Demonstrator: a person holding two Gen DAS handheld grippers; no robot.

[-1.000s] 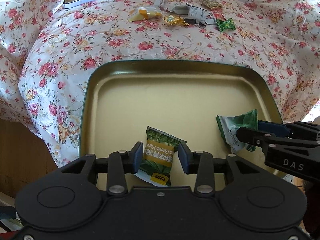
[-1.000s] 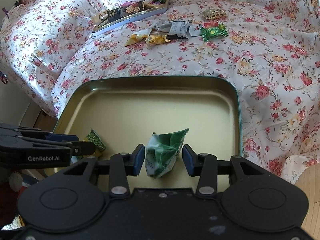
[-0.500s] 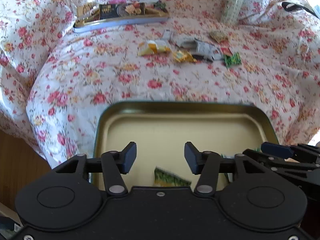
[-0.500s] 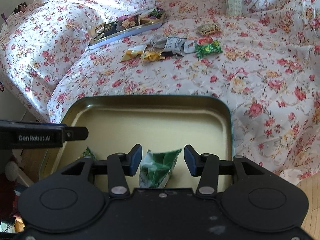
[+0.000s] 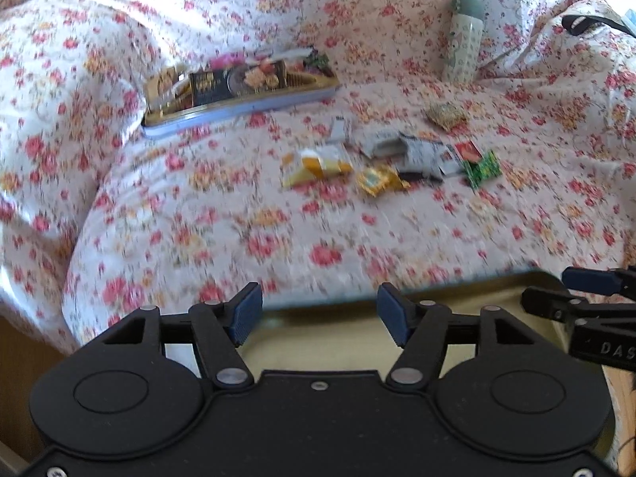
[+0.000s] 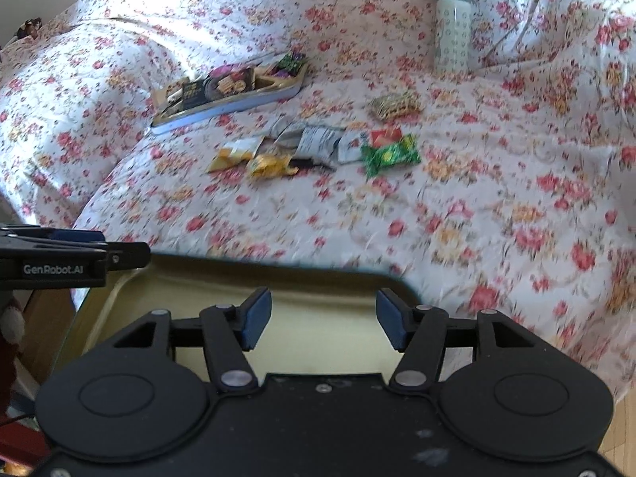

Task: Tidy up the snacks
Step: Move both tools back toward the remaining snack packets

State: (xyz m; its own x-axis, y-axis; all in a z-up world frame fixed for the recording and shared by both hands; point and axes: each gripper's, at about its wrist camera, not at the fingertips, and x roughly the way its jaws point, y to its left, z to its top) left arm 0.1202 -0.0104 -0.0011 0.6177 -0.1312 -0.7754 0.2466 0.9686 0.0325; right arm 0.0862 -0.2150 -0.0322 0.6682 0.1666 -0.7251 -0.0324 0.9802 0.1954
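Left wrist view: left gripper [image 5: 320, 314] has opened, its snack gone from between.

floral bed [image 6: 457, 206] carries loose snacks [image 6: 318, 147], two tins, perhaps a bottle [image 6: 453, 28].

Left gripper [image 5: 319, 312] and right gripper [image 6: 322, 319] — matte black bodies, blue finger pads [image 6: 257, 318], silver pivot screws, round recessed discs, white "GenRobot.AI" and "DAS" lettering.

Glossy metal tin [image 6: 119, 290] — floral cloth [image 6: 477, 198]
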